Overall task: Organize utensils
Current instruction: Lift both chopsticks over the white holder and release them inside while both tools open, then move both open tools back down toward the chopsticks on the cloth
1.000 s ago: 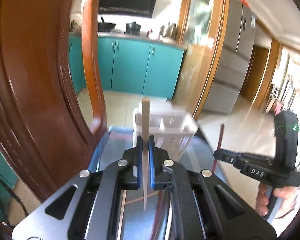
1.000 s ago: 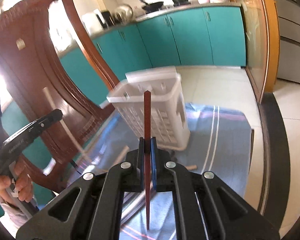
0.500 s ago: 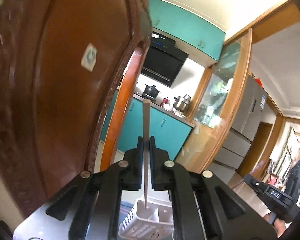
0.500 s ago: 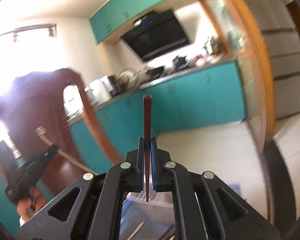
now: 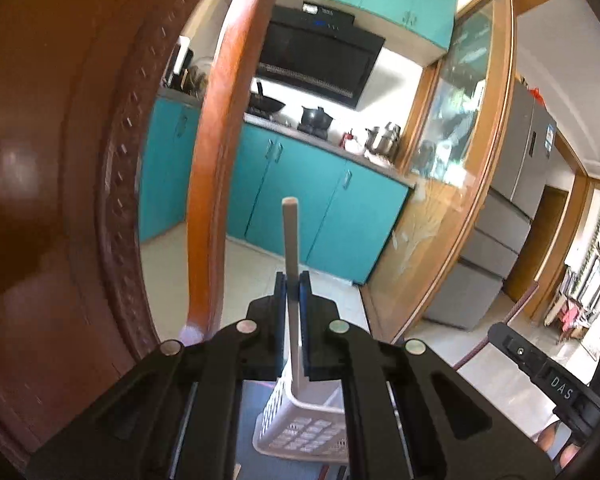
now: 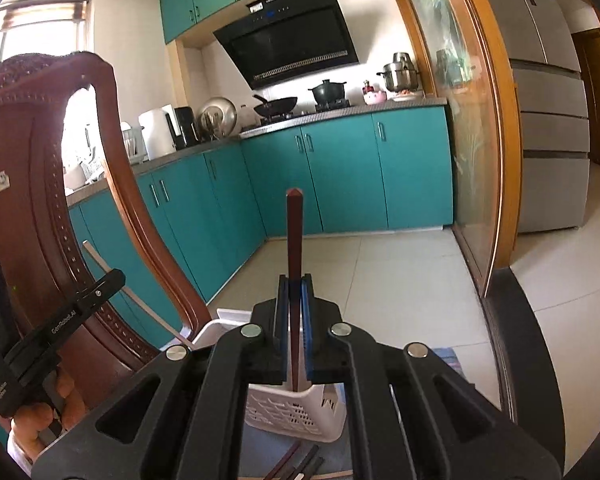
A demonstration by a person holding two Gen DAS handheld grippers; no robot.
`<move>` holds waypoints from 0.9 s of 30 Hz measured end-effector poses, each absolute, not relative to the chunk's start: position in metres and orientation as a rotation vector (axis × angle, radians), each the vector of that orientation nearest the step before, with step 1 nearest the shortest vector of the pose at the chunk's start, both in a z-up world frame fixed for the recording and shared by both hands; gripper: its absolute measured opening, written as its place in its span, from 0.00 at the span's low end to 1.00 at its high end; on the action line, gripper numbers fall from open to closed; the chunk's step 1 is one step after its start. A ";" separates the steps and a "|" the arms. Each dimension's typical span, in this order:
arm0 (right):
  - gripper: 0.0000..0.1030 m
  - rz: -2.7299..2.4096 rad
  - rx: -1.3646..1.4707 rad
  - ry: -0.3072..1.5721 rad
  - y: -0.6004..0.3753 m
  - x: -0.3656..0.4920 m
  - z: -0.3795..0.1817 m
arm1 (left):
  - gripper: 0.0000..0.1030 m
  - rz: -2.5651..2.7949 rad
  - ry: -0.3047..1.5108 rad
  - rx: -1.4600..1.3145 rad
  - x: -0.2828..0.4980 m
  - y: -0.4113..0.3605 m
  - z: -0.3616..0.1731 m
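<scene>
My left gripper is shut on a pale chopstick that stands upright; its lower tip hangs over the white perforated utensil basket. My right gripper is shut on a dark red chopstick, also upright, with its lower end above the same white basket. From the right wrist view the left gripper with the pale chopstick shows at the left, its stick slanting down toward the basket's rim. In the left wrist view the right gripper enters at the lower right.
A carved brown wooden chair back stands close on the left. The basket sits on a blue striped cloth. More chopsticks lie on the cloth in front of the basket. Teal kitchen cabinets and a grey fridge lie beyond.
Both grippers lifted and tipped upward, then came back down some; the basket sank to the bottom of each view. Each chopstick stays clamped, now hanging over the basket.
</scene>
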State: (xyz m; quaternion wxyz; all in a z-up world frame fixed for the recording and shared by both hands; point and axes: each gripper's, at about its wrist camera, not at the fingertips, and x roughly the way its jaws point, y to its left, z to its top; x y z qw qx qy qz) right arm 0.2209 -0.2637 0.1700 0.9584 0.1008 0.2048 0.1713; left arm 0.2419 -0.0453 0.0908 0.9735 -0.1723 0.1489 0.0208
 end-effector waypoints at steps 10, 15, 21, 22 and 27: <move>0.37 0.280 0.315 0.330 -0.318 0.179 0.177 | 0.13 -0.001 0.311 -0.274 0.221 -0.050 0.079; 0.39 0.156 0.442 0.305 -0.360 0.156 0.143 | 0.15 -0.006 0.297 -0.296 0.193 -0.038 0.067; 0.39 0.111 0.455 0.715 -0.350 0.190 0.049 | 0.15 0.024 0.419 -0.274 0.185 -0.034 0.024; 0.38 0.151 0.420 0.811 -0.334 0.200 0.032 | 0.15 0.032 0.463 -0.269 0.189 -0.035 0.016; 0.38 0.292 0.410 1.031 -0.290 0.218 -0.013 | 0.17 0.060 0.693 -0.193 0.213 -0.054 -0.026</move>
